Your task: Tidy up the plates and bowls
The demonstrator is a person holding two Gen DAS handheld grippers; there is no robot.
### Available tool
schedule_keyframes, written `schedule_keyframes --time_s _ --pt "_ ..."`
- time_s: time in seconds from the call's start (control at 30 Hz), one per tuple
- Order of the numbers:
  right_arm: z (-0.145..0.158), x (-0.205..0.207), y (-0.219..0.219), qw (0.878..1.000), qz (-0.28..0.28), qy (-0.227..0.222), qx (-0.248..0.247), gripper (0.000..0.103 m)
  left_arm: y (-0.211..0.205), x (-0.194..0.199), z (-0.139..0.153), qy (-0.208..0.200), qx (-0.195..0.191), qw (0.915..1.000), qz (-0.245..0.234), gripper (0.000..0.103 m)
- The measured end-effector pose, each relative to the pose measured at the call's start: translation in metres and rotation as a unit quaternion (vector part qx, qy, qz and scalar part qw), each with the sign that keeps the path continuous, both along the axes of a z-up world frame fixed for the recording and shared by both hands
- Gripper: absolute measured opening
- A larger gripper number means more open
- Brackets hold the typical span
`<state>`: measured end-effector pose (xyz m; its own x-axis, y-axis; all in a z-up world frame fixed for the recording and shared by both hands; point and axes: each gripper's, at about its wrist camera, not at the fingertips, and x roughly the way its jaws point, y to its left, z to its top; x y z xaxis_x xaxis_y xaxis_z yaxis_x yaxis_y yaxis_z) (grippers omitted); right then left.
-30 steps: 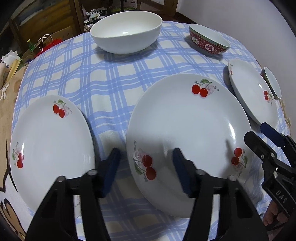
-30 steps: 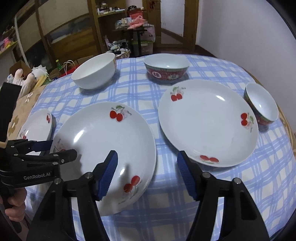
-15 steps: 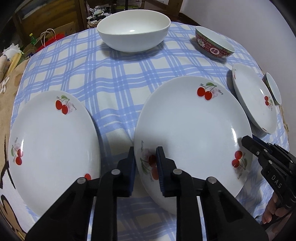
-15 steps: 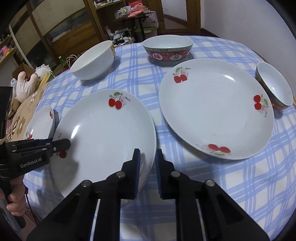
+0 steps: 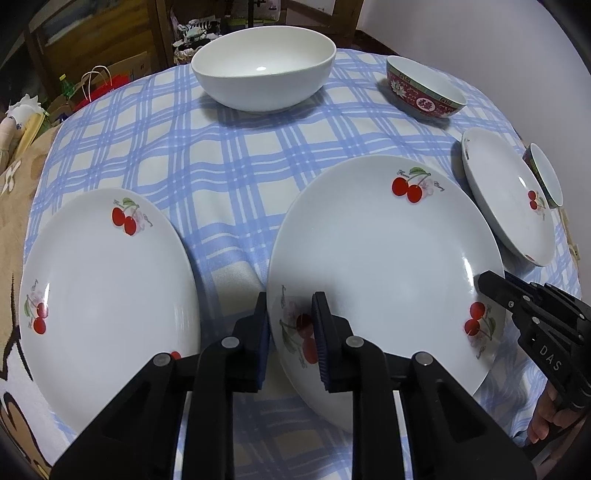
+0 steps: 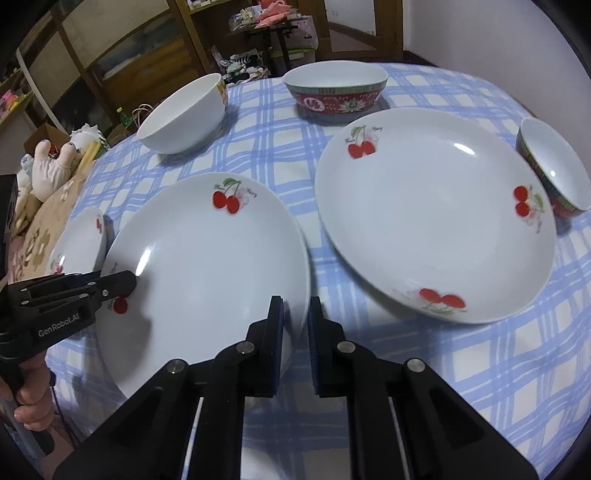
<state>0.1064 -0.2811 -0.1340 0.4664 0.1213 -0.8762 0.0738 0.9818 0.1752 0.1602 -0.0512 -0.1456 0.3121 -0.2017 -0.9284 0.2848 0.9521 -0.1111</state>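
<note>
A large white cherry plate [image 5: 384, 258] lies in the middle of the checked table; it also shows in the right wrist view [image 6: 207, 269]. My left gripper [image 5: 290, 332] is shut on its left rim. My right gripper [image 6: 295, 328] is shut on its right rim. A second cherry plate [image 5: 107, 295] lies to the left, a third [image 6: 436, 210] to the right. A big white bowl [image 5: 262, 77], a red patterned bowl [image 5: 424, 96] and a small patterned bowl [image 6: 554, 170] stand around them.
The round table has a blue checked cloth [image 5: 207, 155]. Behind it stand wooden cabinets [image 6: 110, 55], a stuffed toy [image 6: 55, 162] and bags. A white wall [image 6: 480, 29] is at the right.
Both grippers went from wide open to shut on opposite rims of the middle plate. Both cameras moved in closer to the plate.
</note>
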Motion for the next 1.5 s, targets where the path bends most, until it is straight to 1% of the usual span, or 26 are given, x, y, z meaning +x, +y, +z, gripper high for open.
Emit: schedule_keyframes --time_s 0.17,0.33,0.4,0.5,0.73,0.97,1.2,1.27,1.4,1.5 --pt "0.003 -0.003 -0.006 1.000 -0.005 0.001 0.018 0.013 0.004 -0.003 0.002 0.015 -0.024 0.9996 0.000 0.021" --pt "0.008 -0.015 -0.010 1.000 -0.016 0.008 0.018 0.013 -0.002 -0.012 0.005 0.018 -0.020 0.9994 -0.020 0.021" --pt "0.011 -0.021 -0.011 1.000 -0.017 0.008 0.019 0.013 -0.004 -0.017 0.006 0.020 -0.023 0.9993 -0.023 0.021" --pt "0.016 -0.032 -0.013 1.000 -0.022 0.010 0.011 0.013 -0.007 -0.024 0.007 0.030 -0.036 0.9983 -0.033 0.021" --pt "0.026 -0.055 -0.021 0.999 -0.039 0.017 -0.002 0.013 -0.022 -0.047 0.010 0.030 -0.032 0.9970 -0.064 0.021" --pt "0.031 -0.077 -0.036 0.997 -0.065 0.029 -0.004 0.013 -0.035 -0.062 0.016 0.031 -0.046 0.9946 -0.087 0.021" --pt "0.028 -0.089 -0.045 0.995 -0.085 0.044 -0.005 0.013 -0.050 -0.068 0.005 0.049 -0.032 0.9928 -0.104 0.021" --pt "0.023 -0.090 -0.045 0.995 -0.088 0.053 -0.011 0.013 -0.051 -0.069 0.002 0.055 -0.027 0.9924 -0.107 0.021" --pt "0.010 -0.087 -0.047 0.993 -0.092 0.075 -0.009 0.013 -0.051 -0.069 0.001 0.052 -0.023 0.9929 -0.104 0.021" --pt "0.009 -0.085 -0.049 0.993 -0.097 0.070 -0.005 0.013 -0.050 -0.067 0.000 0.054 -0.025 0.9930 -0.102 0.021"
